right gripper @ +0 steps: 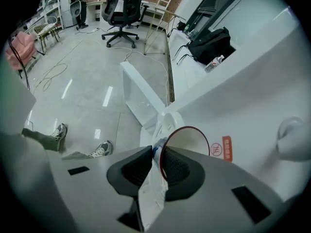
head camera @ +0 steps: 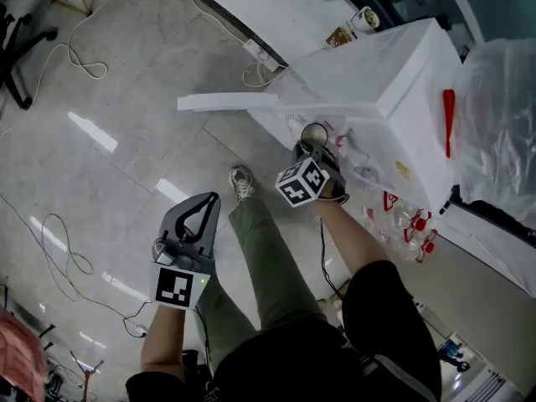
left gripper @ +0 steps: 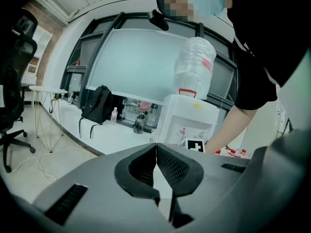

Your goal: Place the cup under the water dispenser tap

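**Right gripper (right gripper: 156,154) holds the paper cup (right gripper: 188,141) at the dispenser front**

Our right gripper is clamped on the cup's wall. The red-rimmed mouth shows at its one o'clock, close to the white water dispenser (right gripper: 252,81). What looks like the tap (right gripper: 293,139) sits at three o'clock, apart from the cup. Our left gripper (left gripper: 156,152) hangs closed on nothing. We judge this the approach step: next, we shift the cup toward three o'clock, under the tap, and set it upright.
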Demonstrator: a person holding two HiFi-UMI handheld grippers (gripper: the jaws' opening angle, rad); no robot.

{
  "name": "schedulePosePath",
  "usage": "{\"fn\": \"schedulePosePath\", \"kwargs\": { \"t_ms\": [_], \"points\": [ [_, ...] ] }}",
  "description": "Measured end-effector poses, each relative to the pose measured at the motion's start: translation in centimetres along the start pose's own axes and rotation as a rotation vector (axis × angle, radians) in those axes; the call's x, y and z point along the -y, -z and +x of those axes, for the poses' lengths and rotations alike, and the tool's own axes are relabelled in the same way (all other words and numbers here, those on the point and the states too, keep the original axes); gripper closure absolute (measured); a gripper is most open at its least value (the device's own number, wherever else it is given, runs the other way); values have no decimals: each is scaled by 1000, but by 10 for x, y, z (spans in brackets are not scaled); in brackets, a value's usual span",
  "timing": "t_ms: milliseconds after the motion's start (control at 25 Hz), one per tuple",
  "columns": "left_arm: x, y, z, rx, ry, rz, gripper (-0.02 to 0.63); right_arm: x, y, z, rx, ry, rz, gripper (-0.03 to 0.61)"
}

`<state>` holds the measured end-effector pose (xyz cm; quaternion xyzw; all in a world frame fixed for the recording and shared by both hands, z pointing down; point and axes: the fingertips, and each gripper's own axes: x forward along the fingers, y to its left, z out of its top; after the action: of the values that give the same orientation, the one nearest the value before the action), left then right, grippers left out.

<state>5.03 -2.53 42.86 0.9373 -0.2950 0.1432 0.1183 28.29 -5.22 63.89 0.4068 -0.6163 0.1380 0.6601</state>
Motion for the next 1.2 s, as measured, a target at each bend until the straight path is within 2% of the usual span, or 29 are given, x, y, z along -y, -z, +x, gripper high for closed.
{"fn": "schedulePosePath", "kwargs": {
  "t_ms": [120,240,360,840,1000,1200],
  "points": [
    [-2,-4,-6,8,-38,-102,594,2,0,-5,24,23,45,508],
    [2,-15,-11,4,-21,-65,594,6,-5,-19,71,55,73,508],
    [5,-31,-18,34,-51,-160,594,9,-8,-42,112,72,125,508],
    [50,-117,-60,102,12,-52,594,21,-3,-195,355,140,474,511],
    [65,-141,-82,120,25,-5,594,25,0,-255,452,174,560,528],
    [81,-165,-111,136,20,17,594,24,6,-324,573,206,646,532]
  ]
}}
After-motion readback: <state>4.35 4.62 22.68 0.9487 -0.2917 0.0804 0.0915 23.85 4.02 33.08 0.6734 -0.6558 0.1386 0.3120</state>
